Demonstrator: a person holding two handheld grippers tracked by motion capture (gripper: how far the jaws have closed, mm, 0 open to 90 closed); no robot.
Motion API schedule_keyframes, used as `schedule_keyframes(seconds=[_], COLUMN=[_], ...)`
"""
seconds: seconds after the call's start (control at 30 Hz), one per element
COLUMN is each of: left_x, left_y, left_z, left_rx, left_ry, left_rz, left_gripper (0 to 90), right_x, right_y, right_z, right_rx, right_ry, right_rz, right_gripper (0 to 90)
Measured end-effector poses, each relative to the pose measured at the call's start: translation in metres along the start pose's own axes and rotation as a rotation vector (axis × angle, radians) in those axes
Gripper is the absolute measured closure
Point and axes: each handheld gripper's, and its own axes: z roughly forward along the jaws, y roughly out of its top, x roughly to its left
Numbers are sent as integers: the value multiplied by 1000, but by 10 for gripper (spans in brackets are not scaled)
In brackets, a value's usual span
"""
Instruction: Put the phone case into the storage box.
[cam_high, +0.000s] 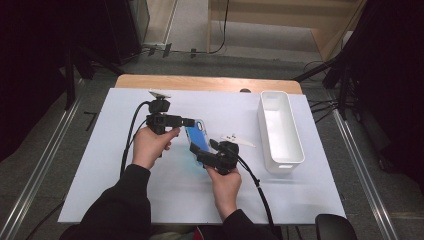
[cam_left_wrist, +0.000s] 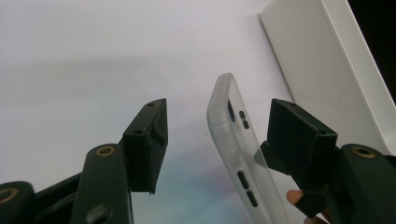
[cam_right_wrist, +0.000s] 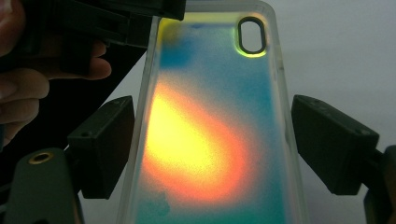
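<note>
A translucent phone case (cam_high: 196, 134) with a blue, yellow and orange back is held tilted above the white table sheet (cam_high: 125, 180). My right gripper (cam_high: 202, 149) grips its lower end; in the right gripper view both pads rest against the long edges of the case (cam_right_wrist: 210, 140), with my right gripper (cam_right_wrist: 212, 144) shut on it. My left gripper (cam_high: 189, 121) comes in from the left at the case's top end. In the left gripper view the case (cam_left_wrist: 233, 149) stands edge-on between the jaws of my left gripper (cam_left_wrist: 217, 126), with a clear gap to the left pad.
A long white bin (cam_high: 281, 165) stands at the right of the sheet, and its wall (cam_left_wrist: 327, 60) is also in the left gripper view. A small white plastic piece (cam_high: 236, 138) lies between the case and the bin. The table's wooden edge (cam_high: 200, 82) runs along the back.
</note>
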Motion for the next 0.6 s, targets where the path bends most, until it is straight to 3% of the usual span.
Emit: schedule_keyframes(seconds=[0.3,0.6], left_x=[2,1], left_y=[1,0], left_z=[-1,3], left_rx=[-32,-26], left_ry=[-17,-36], left_rz=[-50,-55], left_gripper=[503,650], right_x=[1,3], right_y=[0,0], right_z=[0,0], right_rx=[-17,-31], right_ry=[3,6], right_rz=[-7,-7], right_gripper=[152,152])
